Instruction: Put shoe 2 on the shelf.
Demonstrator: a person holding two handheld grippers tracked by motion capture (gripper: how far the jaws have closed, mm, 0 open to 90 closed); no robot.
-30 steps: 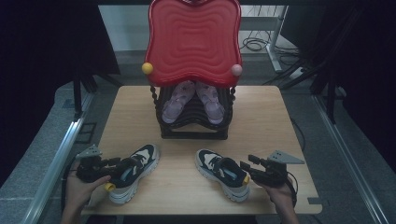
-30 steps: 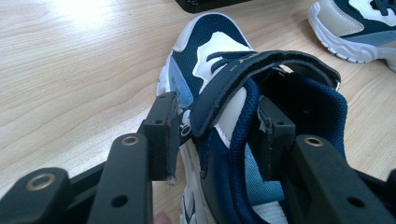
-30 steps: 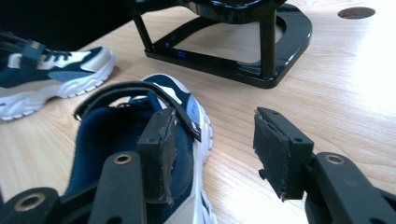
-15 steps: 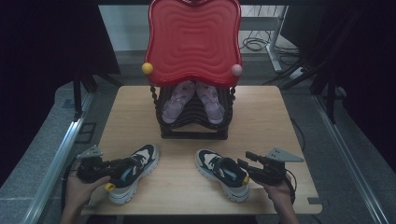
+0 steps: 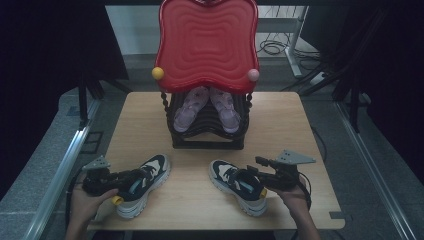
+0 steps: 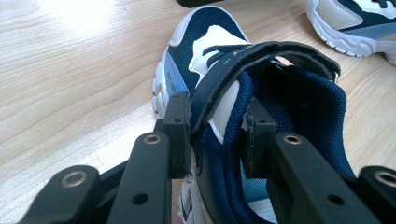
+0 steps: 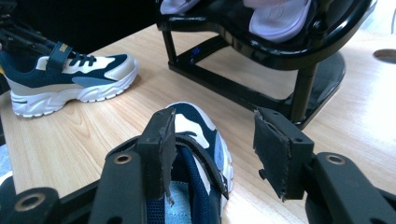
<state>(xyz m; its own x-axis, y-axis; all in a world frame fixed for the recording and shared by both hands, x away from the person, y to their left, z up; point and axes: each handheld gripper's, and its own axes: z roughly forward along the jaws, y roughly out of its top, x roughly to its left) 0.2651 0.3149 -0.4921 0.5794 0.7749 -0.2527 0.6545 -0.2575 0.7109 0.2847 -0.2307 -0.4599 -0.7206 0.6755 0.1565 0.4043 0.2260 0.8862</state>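
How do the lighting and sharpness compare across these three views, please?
High view: dim, soft; dark surroundings, red tray brightest. Left gripper view: glare washes out the table at top; the strap of the sneaker is sharp. Right gripper view: evenly lit, the far sneaker slightly soft.

The table (image 5: 320,150) was a pale wood-grain top with rounded corners, standing on a grey speckled floor (image 5: 380,165). Aluminium rails (image 5: 60,172) ran along the floor on both sides of it. Black curtains (image 5: 50,55) hung to the left and right, leaving the surroundings dark. Behind the table a light panel or wall (image 5: 132,30) showed, and cables (image 5: 272,47) lay coiled on the floor beside a grey metal stand leg (image 5: 300,30). A bright patch of light fell on the tabletop in the left gripper view, at its far corner.
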